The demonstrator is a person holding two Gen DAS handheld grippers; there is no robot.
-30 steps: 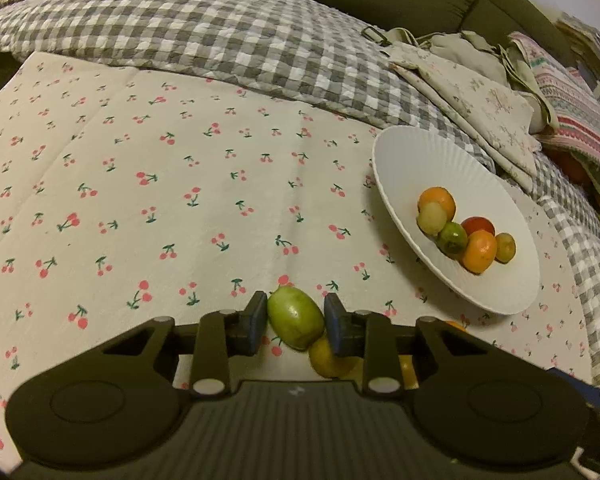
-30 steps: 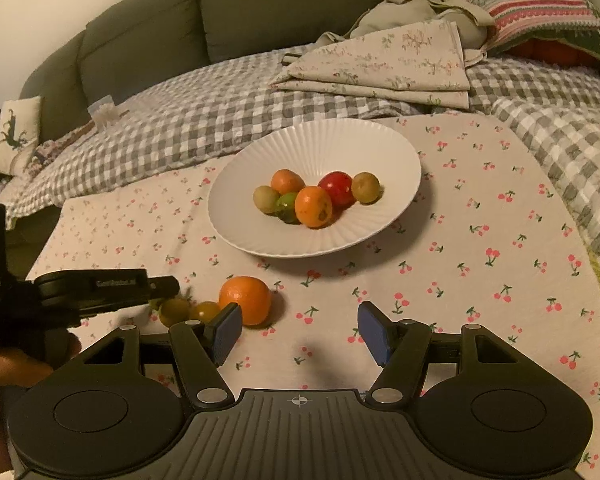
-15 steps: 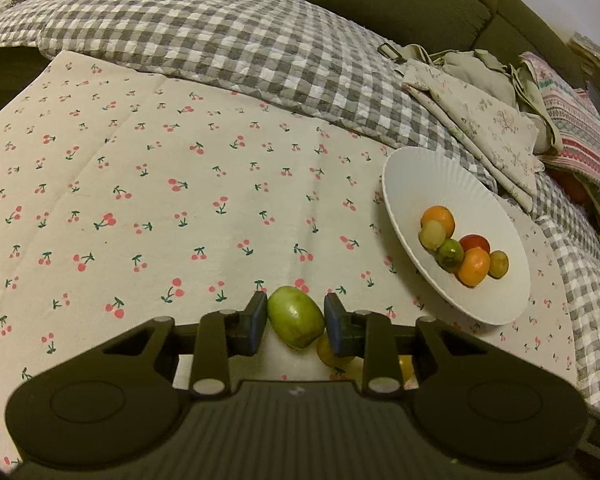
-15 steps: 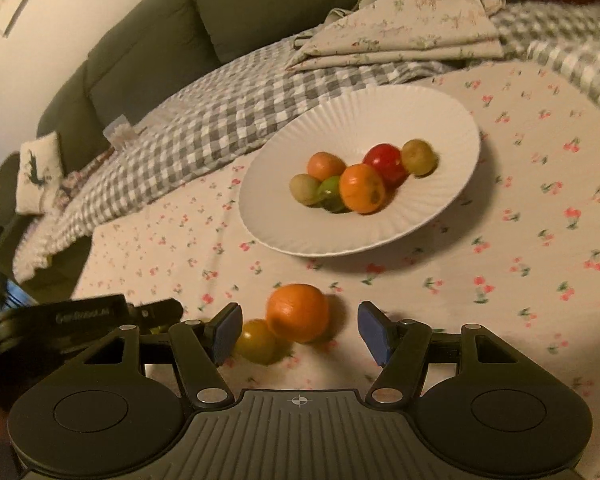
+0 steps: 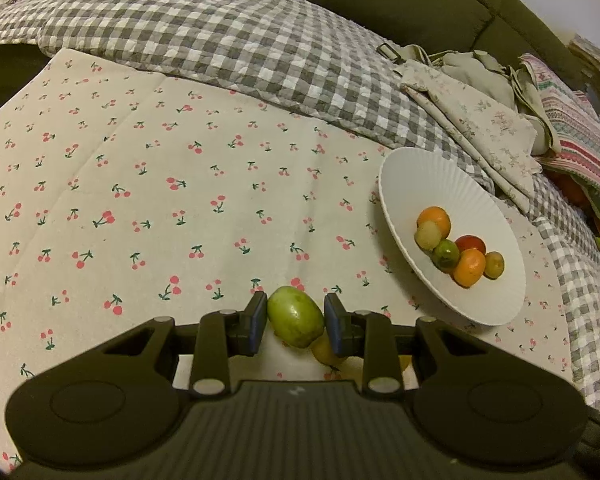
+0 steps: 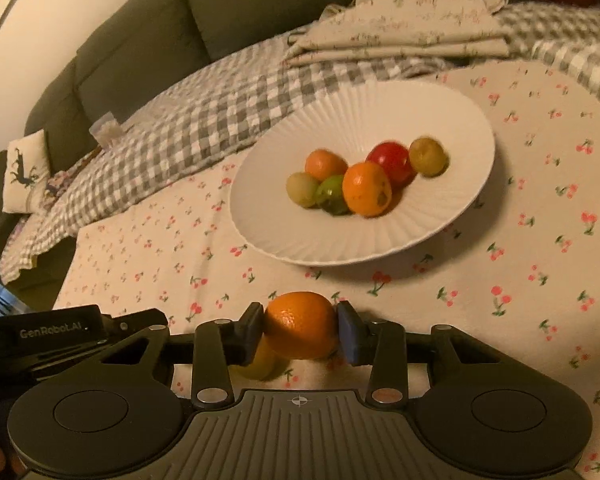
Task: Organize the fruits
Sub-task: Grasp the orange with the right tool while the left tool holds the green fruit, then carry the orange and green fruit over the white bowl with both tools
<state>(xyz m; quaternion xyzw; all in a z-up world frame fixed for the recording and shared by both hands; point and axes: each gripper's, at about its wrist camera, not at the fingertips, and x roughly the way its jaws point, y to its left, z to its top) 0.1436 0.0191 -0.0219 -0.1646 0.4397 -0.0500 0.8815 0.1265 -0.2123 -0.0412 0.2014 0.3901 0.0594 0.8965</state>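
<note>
My left gripper (image 5: pixel 296 322) is shut on a green fruit (image 5: pixel 295 321), held above the cherry-print cloth. A yellow fruit (image 5: pixel 327 353) lies on the cloth just below it. My right gripper (image 6: pixel 300 330) is shut on an orange (image 6: pixel 301 329); a yellow-green fruit (image 6: pixel 260 362) lies beside it, partly hidden by the left finger. A white ribbed plate (image 6: pixel 452 128) with several fruits, among them an orange one (image 6: pixel 366 194) and a red one (image 6: pixel 392 158), stands beyond. The plate also shows at the right in the left wrist view (image 5: pixel 432 184).
A grey checked blanket (image 5: pixel 240 36) covers the sofa behind the cloth. Folded floral fabric (image 6: pixel 412 20) and a striped cushion (image 5: pixel 572 132) lie behind the plate. The left gripper's body (image 6: pixel 60 334) shows at the lower left of the right wrist view.
My right gripper moved left and forward to the orange and shut on it. My left gripper kept hold of the green fruit and rose a little.
</note>
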